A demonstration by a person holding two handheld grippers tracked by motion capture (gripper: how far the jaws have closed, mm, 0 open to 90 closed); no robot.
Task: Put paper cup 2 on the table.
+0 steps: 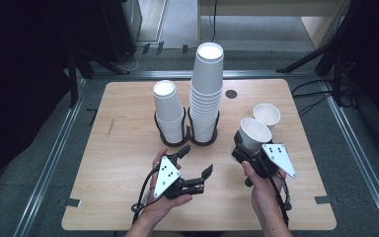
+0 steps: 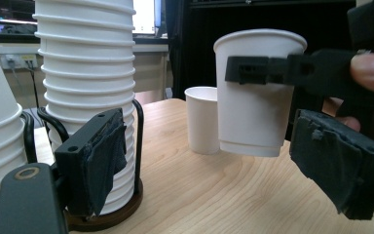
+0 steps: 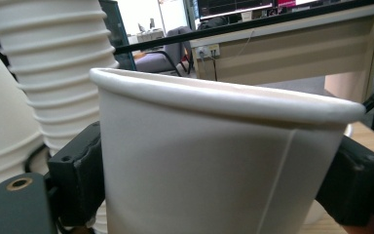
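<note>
So far one paper cup (image 1: pixel 267 115) stands on the table (image 1: pixel 128 187) at the right, a second cup (image 1: pixel 254 134) is pinched in the right gripper (image 1: pixel 242 148) just beside it, held clear of the table, and the left gripper (image 1: pixel 196 162) waits spread and empty near the two stacks (image 1: pixel 208 94).

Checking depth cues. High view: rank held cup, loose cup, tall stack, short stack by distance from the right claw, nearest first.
1. held cup, in the right claw.
2. loose cup, just behind, far right.
3. tall stack, centre.
4. short stack, left of it.
</note>
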